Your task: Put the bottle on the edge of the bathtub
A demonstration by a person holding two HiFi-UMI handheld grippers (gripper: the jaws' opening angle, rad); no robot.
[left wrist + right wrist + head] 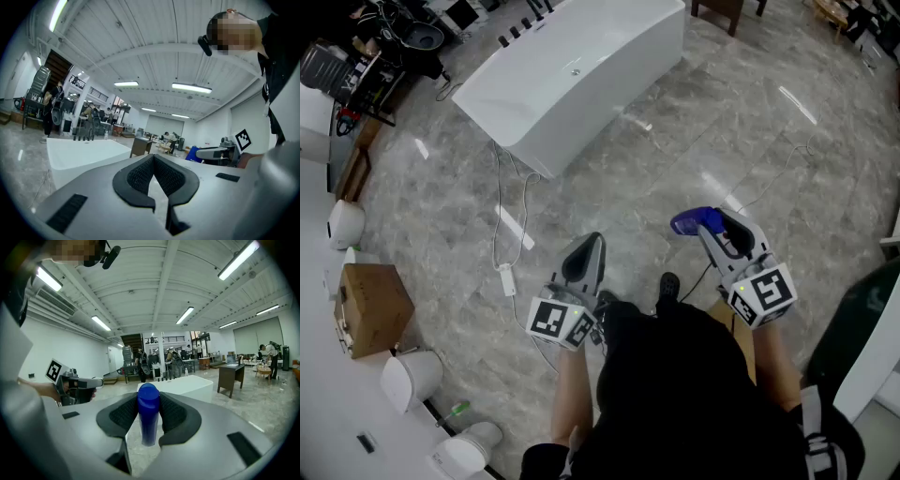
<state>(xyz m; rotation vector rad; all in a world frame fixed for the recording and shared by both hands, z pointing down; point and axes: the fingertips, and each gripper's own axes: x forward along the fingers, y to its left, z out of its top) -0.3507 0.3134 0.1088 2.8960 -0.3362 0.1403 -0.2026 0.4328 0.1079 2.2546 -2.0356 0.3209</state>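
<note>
Fingers of the right gripper are clenched on the blue bottle, held out in front of the person, while the left gripper is pinched together on nothing. The white bathtub stands well apart, far across the marble floor and to the left, so the step in hand looks like the carry. The next move likely calls for closing that gap, bringing the bottle over the tub's flat rim and setting it down steadily before the fingers let go.
</note>
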